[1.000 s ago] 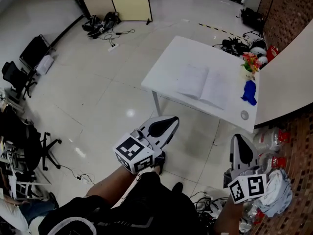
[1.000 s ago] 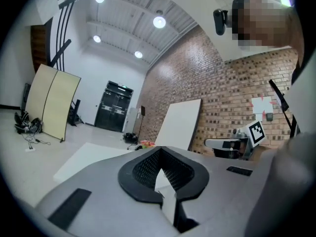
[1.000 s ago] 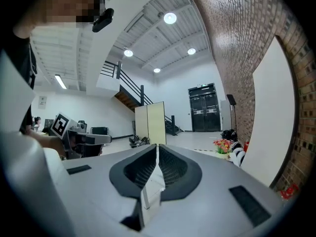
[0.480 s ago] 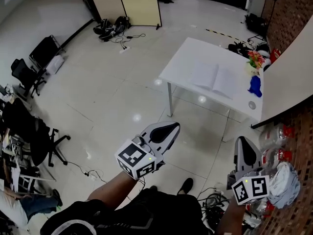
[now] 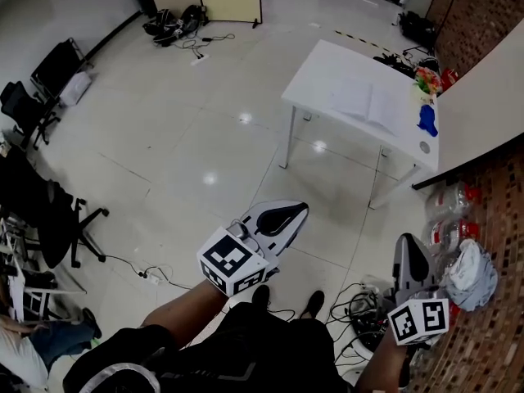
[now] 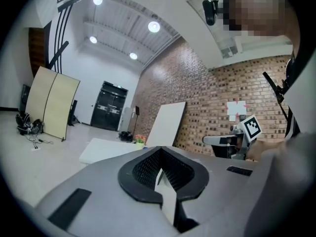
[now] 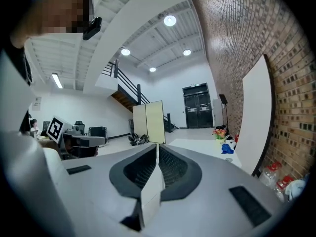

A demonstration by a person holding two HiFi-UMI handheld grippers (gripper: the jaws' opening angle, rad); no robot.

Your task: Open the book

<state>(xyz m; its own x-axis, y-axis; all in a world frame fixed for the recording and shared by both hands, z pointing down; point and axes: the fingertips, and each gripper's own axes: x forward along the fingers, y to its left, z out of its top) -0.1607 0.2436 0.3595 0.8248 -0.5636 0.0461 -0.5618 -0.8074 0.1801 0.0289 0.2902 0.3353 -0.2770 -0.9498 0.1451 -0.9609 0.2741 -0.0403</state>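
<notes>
Since a second ago you have drawn back from the white surface (image 5: pixel 315 79), which now sits smaller and higher at the right of the head view, with a wide stretch of floor (image 5: pixel 180 129) between you and it. The book (image 5: pixel 367 103) lies on that surface, towards its far right end, just short of the blue object (image 5: pixel 426 119) and the flowers (image 5: pixel 426 79). It appears already spread flat, two pale pages side by side, though it is small at this distance. Its long axis runs along the surface's long edge, and the fold between the pages crosses the short way, pointing roughly towards the near edge. Your left gripper (image 5: pixel 282 214) and right gripper (image 5: pixel 407 256) both hang low, close to your body, clenched with nothing between the jaws. That suits a carrying pose: the book is well out of reach, so neither gripper has anything to take. If the task is to be judged done or checked, you would need to walk back to the surface first.
</notes>
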